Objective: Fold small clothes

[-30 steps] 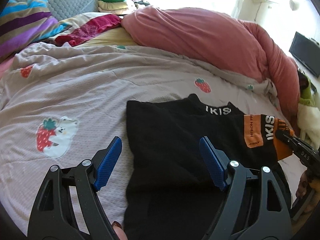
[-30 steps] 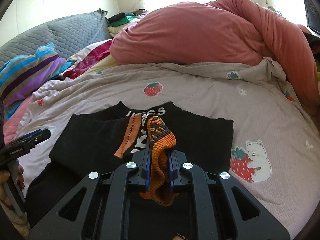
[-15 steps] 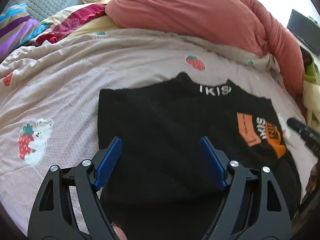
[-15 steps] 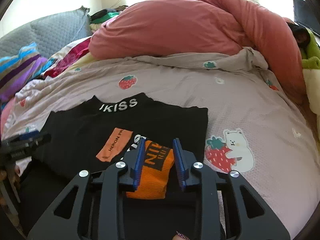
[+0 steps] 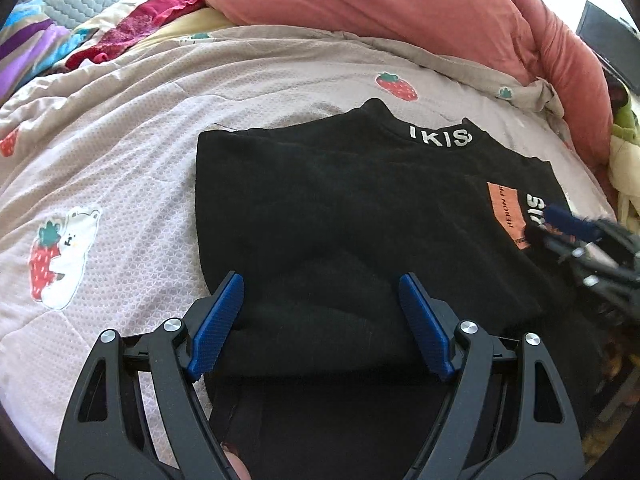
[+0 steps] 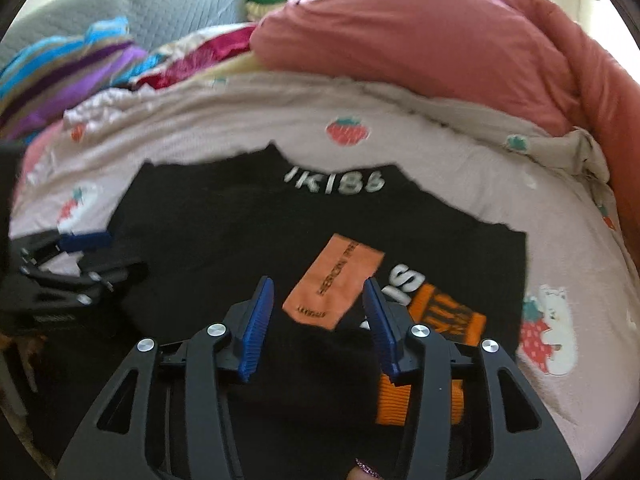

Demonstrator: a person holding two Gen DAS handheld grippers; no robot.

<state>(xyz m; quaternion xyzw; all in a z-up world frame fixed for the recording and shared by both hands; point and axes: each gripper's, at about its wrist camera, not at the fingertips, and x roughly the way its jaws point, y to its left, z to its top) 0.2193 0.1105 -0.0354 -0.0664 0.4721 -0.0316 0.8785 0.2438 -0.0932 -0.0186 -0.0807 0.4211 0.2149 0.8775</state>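
A: Where does the fold stand?

B: The black sweater (image 5: 360, 216) lies face up on the strawberry-print quilt (image 5: 120, 168) of the bed, collar lettering away from us. One sleeve, with its orange cuff (image 6: 448, 316), is laid across the chest beside the orange label (image 6: 336, 284).

A: And the right gripper (image 6: 316, 320)?

B: Its jaws have just been opening. Nothing sits between the blue pads now; the cuff lies just to the right of them, partly under the frame, so I judge that sleeve released.

A: The left gripper (image 5: 320, 320)?

B: Wide open, empty, hanging low over the sweater's near left part, the pads straddling a soft ridge of knit without pinching it.

A: So what does the step want?

B: Probably the bottom half brought up toward the collar. Each gripper should take the hem near its own corner, through every layer, otherwise only the top sheet lifts and the sleeve slides out.

A: Risks?

B: The knit looks thick and limp; a shallow bite may slip. The quilt is soft too, so a pad pushed too deep could catch bedding along with the hem. Lift both sides evenly, carry low, and lay the edge just short of the collar lettering.

A: Can you see the hem?

B: Not clearly; it lies dark under the gripper frames.
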